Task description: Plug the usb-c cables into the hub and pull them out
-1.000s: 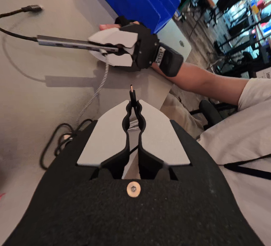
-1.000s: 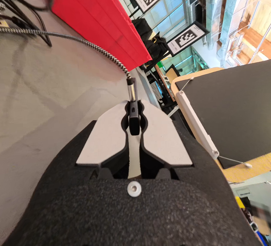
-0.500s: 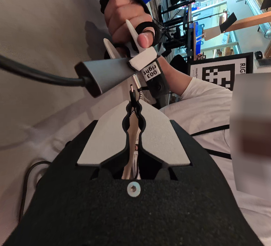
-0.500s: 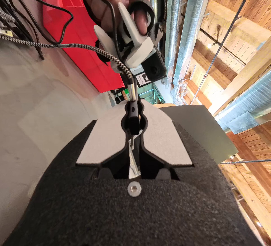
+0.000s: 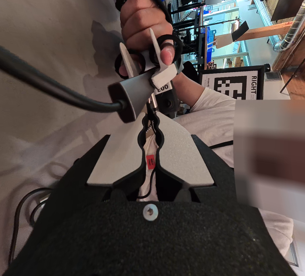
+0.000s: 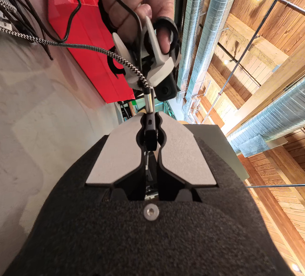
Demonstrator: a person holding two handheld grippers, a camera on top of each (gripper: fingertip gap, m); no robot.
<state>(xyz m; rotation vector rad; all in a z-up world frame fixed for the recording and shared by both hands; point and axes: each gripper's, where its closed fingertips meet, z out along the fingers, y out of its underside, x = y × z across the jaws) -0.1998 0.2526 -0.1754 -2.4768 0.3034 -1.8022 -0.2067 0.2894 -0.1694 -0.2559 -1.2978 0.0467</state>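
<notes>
Closer than half a second ago, the hub (image 5: 132, 93) now crowds the tip of my left claw (image 5: 151, 116), and the black plug (image 5: 149, 107) that showed clear of it then is half hidden behind the hub's lower edge.

The hub lies just ahead of that claw and a little to its left. Its long axis runs away from me, its corded end turned towards me. The port face seems to be the side facing the plug, though I cannot see the ports from here. My left claw is pinched tight on the black plug, which points straight forward along the fingers. As I judge it, the insertion turns on whether that plug is square to the port face.

My right claw (image 6: 150, 118) is clamped on the hub's far end, the body gripped edge-on. The silver plug (image 6: 149, 103) of the braided cable (image 6: 125, 60) sits in the hub directly beyond those fingertips, so the black one must go in beside it. My left claw is the nearer to the free port.

Both claws are up off the table (image 5: 49, 37).
</notes>
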